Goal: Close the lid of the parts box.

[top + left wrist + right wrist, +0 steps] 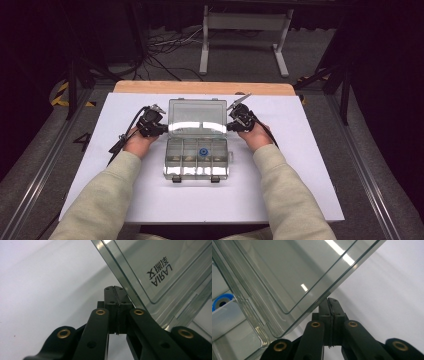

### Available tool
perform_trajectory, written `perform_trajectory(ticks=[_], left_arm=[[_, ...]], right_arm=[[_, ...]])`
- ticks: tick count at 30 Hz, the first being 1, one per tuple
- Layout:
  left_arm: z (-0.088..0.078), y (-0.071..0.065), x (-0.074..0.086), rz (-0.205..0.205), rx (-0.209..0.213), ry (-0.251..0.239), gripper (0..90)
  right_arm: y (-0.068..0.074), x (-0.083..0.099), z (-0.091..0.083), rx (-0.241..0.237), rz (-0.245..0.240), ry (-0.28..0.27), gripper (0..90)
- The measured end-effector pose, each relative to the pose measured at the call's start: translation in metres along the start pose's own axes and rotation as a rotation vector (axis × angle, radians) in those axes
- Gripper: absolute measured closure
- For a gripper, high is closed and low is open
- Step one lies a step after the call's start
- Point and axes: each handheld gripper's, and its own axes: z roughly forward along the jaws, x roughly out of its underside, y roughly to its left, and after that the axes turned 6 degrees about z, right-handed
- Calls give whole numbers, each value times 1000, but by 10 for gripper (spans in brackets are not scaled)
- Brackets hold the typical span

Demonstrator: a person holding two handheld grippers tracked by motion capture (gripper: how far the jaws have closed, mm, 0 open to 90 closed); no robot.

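A clear plastic organizer box [197, 162] lies mid-table with its hinged lid [195, 117] tilted up toward the far side. A small blue ring [203, 152] sits in one of the box's middle compartments. My left gripper [164, 128] is shut with nothing between its jaws, its tip against the lid's left edge. In the left gripper view the closed jaws [114, 288] sit just beside the slanting lid [160, 267]. My right gripper [231, 125] is shut and empty at the lid's right edge. Its closed tip [332, 301] lies under the lid's rim [294, 270], with the blue ring [222, 302] at far left.
The white tabletop [300, 165] spreads wide around the box, with a wooden strip [200, 88] along its far edge. Beyond it, a white metal stand [245, 35] and loose cables [160, 50] sit on the grey floor.
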Motion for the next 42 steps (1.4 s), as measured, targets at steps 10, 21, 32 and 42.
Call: perform_trajectory(ticks=[10, 21, 32, 42], left_arm=[[-11, -1, -2, 13, -13, -42, 896], [-23, -4, -3, 35, -23, -67, 895], [-35, -11, -3, 54, -21, -93, 895], [-45, -17, 0, 60, -12, -111, 890]], right_arm=[[4, -2, -13, 12, -20, -45, 900], [8, -2, -30, 16, -36, -89, 900], [14, -1, -44, 8, -48, -127, 900], [21, 3, -56, -12, -58, -158, 900]])
